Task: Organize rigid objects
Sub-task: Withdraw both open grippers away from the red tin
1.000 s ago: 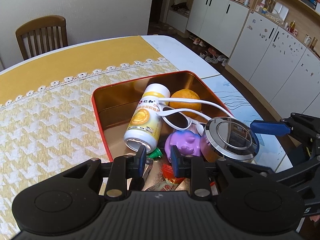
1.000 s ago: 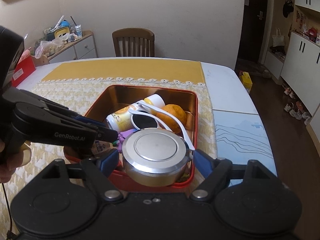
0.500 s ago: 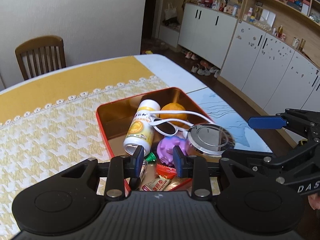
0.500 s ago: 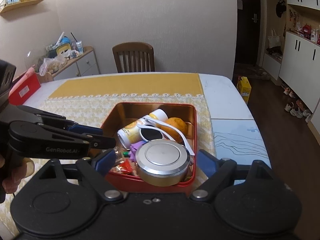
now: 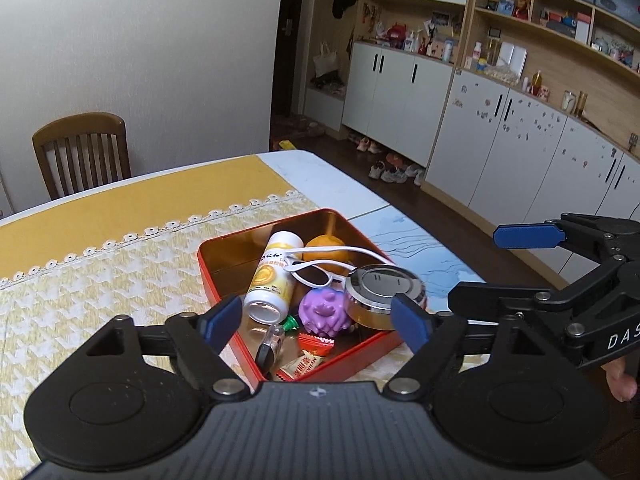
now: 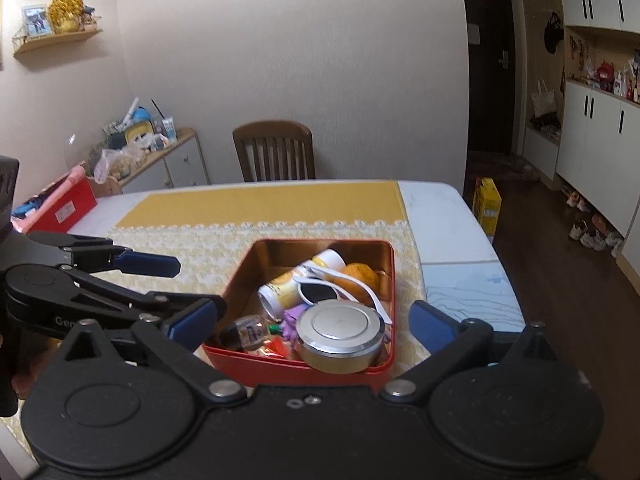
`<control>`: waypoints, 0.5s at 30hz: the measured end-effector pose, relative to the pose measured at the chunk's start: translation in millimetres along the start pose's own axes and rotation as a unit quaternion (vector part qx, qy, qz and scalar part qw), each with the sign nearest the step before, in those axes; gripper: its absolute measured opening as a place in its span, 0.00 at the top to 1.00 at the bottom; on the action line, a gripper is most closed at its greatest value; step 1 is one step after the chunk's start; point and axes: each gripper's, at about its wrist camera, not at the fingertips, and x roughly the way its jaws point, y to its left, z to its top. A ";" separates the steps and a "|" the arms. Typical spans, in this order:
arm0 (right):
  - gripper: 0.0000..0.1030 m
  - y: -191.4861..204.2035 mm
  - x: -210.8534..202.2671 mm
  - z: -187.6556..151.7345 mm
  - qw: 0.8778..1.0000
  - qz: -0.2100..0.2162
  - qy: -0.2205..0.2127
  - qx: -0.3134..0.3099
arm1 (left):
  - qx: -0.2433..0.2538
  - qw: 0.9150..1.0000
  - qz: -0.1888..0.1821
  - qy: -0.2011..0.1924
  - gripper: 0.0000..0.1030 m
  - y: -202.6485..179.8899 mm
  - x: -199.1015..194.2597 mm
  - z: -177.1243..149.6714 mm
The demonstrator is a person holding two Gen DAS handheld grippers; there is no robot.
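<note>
Both my grippers have pulled up and back since a second ago, and the red tin (image 5: 208, 276) now sits smaller in each view. My left gripper (image 5: 318, 322) was pinched nearly shut over the near corner of the tin; now its jaws are opening with nothing between them. My right gripper (image 6: 312, 322), which was straddling the round metal container (image 6: 340, 338), is opening to its widest, and the container stays behind in the tin's near corner.

I read that as a deliberate drop-off: everything rigid goes in one box, so I let go and clear out (no sense hovering over a full tin).

Inside, the white bottle (image 5: 272, 276) lies on its side, with white sunglasses (image 5: 320, 274) draped across it and the orange (image 5: 326, 254). The purple toy (image 5: 324, 312) sits touching the metal container. Near the front wall lie a small clear bottle (image 6: 250, 330) and red snack packets (image 5: 316, 342). The tin rests on the yellow-and-white tablecloth (image 5: 100, 280).
</note>
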 end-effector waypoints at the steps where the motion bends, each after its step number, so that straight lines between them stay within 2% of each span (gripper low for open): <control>1: 0.00 1.7 -2.9 0.2 1.000 0.001 -0.004 -0.002 | -0.003 1.000 0.001 -0.001 0.18 -0.4 -3.0 -0.4; 6: 0.00 3.8 -16.1 -1.5 1.000 0.002 -0.020 0.009 | -0.018 1.000 -0.009 -0.003 0.11 -1.1 -13.5 -4.8; 8: 0.00 4.8 -19.1 -2.1 1.000 0.000 -0.022 0.009 | -0.022 1.000 -0.012 -0.008 0.04 -1.9 -17.8 -7.9; 10: 0.00 5.6 -22.6 -2.4 1.000 0.000 -0.027 0.011 | -0.026 1.000 -0.001 -0.011 0.00 -3.5 -21.0 -9.5; 15: 0.00 6.6 -30.8 -4.9 0.999 0.002 -0.033 0.032 | -0.023 0.999 0.020 -0.011 0.00 -6.6 -28.2 -14.6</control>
